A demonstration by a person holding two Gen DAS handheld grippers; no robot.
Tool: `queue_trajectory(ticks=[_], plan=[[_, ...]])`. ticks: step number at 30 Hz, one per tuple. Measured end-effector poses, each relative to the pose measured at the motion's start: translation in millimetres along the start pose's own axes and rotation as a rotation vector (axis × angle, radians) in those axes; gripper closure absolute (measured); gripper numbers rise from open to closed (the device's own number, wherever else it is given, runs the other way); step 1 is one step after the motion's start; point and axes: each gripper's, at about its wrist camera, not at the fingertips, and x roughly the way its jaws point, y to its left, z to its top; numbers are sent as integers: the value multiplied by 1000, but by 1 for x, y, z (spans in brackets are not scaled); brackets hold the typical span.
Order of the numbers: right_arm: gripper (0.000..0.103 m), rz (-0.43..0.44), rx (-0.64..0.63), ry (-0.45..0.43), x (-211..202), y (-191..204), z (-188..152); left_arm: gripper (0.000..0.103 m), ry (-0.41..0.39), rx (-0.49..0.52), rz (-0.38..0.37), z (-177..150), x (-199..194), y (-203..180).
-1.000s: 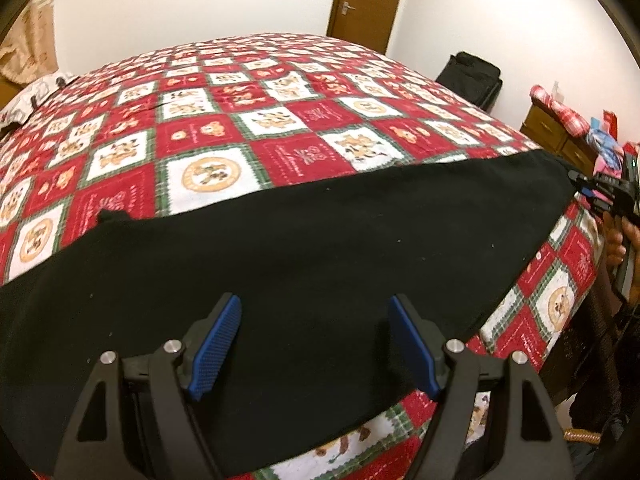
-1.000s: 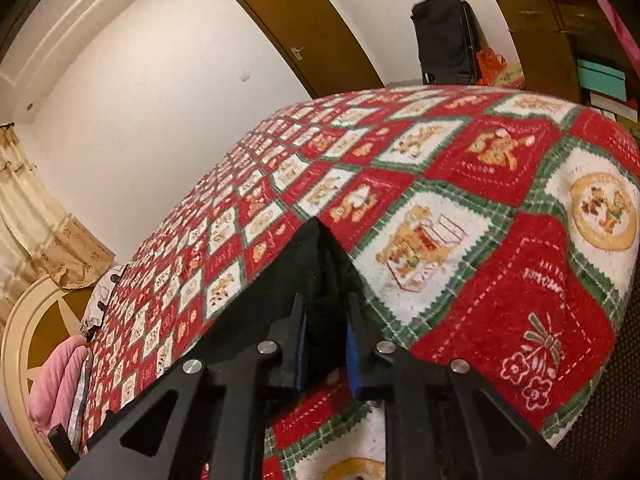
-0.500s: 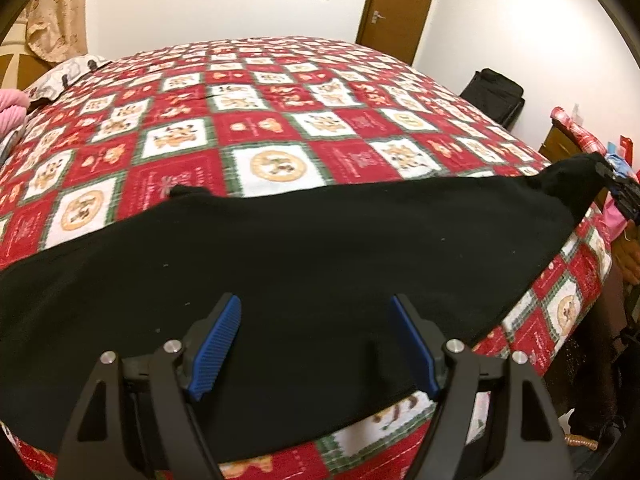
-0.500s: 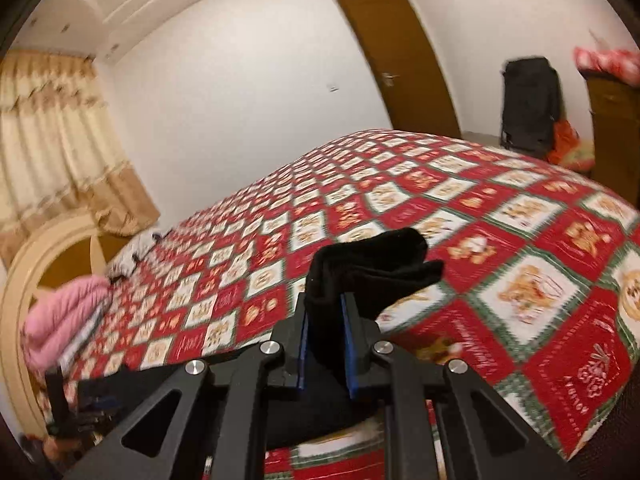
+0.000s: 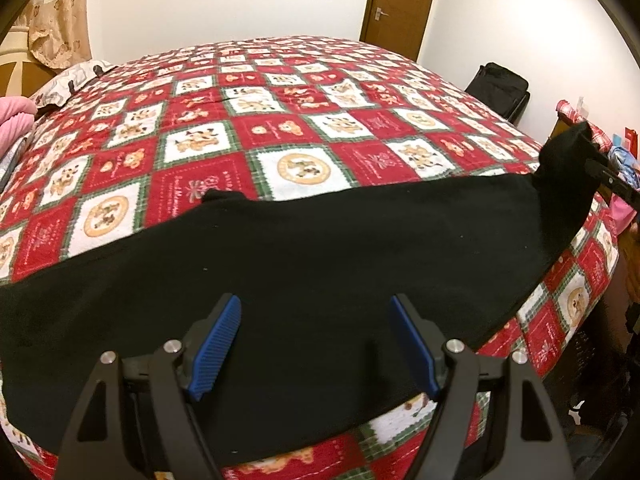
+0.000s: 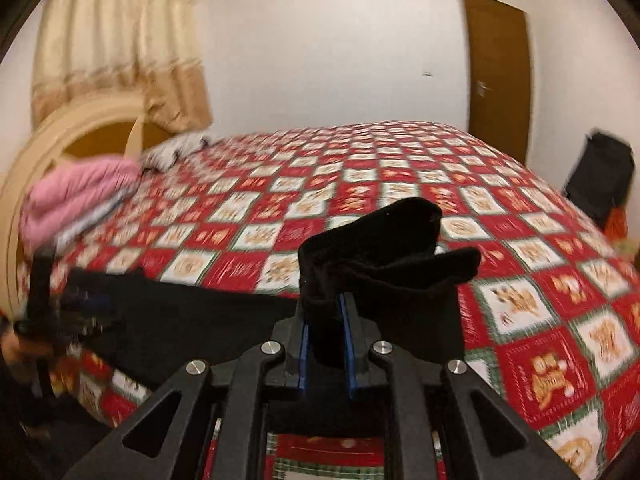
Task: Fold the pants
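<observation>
Black pants [image 5: 320, 256] lie stretched along the near edge of a bed with a red, white and green checked quilt [image 5: 280, 120]. My left gripper [image 5: 316, 340] is open, its blue pads apart above the middle of the pants, holding nothing. My right gripper [image 6: 325, 332] is shut on the end of the pants [image 6: 384, 248], lifted off the quilt with the cloth bunched above the fingers. In the left wrist view that raised end [image 5: 568, 168] shows at the far right. The left gripper [image 6: 72, 304] shows blurred at the left of the right wrist view.
A brown door [image 5: 396, 4] stands behind the bed. A black bag [image 5: 500, 88] sits on the floor at the right, by a dresser with clutter [image 5: 616, 152]. Pink bedding [image 6: 76, 196] and a pillow lie at the curved headboard [image 6: 72, 136].
My right gripper has lifted the end of the pants off the quilt and swung leftward toward the headboard. My left gripper stayed open above the pants and panned slightly left.
</observation>
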Motion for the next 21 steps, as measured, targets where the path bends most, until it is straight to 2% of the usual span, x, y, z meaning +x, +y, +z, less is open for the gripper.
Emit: queue_trajectory(ticks=[5, 14, 21], plan=[[89, 65, -124, 61, 16, 48, -2, 24, -3, -28, 12, 0, -3, 15], [90, 114, -188, 183, 66, 93, -25, 24, -11, -67, 13, -13, -7, 33], [90, 132, -285, 199, 84, 139, -29, 24, -20, -88, 13, -12, -9, 41]])
